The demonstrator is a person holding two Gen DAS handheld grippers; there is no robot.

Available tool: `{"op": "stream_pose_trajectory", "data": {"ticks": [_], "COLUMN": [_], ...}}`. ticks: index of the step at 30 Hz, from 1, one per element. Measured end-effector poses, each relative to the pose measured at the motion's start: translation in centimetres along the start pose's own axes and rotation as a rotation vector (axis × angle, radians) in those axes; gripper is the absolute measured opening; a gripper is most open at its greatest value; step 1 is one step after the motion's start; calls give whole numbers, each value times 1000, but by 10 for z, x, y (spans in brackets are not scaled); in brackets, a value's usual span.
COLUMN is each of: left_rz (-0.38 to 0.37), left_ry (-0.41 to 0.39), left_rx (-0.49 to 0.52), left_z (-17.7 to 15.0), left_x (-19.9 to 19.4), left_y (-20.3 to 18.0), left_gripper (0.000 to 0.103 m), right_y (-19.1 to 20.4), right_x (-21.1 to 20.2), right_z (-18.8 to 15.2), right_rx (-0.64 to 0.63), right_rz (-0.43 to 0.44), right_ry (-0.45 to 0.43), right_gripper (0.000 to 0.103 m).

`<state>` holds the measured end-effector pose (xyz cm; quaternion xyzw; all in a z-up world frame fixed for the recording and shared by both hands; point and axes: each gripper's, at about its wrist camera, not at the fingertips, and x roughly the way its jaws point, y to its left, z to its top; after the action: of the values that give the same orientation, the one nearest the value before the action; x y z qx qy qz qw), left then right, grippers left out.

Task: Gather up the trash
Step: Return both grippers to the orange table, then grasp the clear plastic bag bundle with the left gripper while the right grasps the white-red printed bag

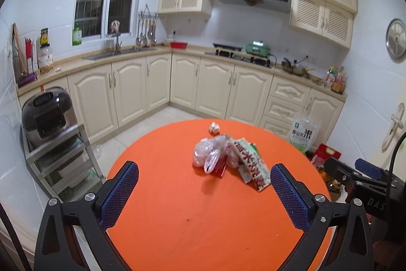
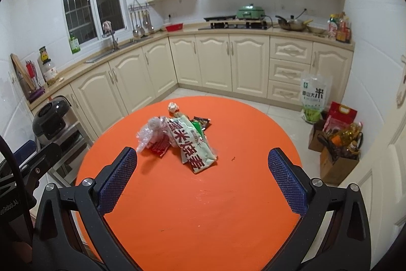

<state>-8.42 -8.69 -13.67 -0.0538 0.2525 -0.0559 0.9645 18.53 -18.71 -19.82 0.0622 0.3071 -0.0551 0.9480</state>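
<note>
Both claws spread wide, empty, above the orange table (image 1: 177, 207).
Left claw (image 1: 204, 179) and right claw (image 2: 202, 164) frame-bottom; trash pile (image 2: 182, 139) mid-frame on the table, crumpled paper ball (image 2: 173, 107) just behind it.

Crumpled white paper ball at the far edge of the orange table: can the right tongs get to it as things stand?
Probably not directly: the open right tongs face the wrapper pile, and the crumpled white paper ball lies beyond it.

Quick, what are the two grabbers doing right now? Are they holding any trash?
Left gripper: open, holding nothing, above the orange table.
Right gripper: open, holding nothing; the trash pile lies ahead of it.
</note>
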Motion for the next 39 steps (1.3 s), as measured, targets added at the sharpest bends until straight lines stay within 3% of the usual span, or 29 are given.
{"op": "stream_pose_trajectory", "data": {"ticks": [15,25,27,30,31,39], "left_rz": [17,24,14,-5,-13,-24], "left_ry": [211,278,287,297,303,343], "left_rx": [18,34,50,81,92,146], "left_z": [41,81,90,95,97,116], "left_x": [138,216,231,253,262,331], "left_y": [11,25,24,20,19,10], "left_gripper": [102,102,102,102,102,102], "right_y": [-12,-3,-1,-3,-4,-27], "right_x": [137,216,226,232,233,226], "right_z": [-10,-5,-4,-4,-5,-5], "right_rx": [-9,-46,-58,-60,-60,-10], "right_rz": [28,83,99,130,130,176], "right_ry": [228,317,327,336,340,314], "right_gripper": [103,103,99,69,65,62]}}
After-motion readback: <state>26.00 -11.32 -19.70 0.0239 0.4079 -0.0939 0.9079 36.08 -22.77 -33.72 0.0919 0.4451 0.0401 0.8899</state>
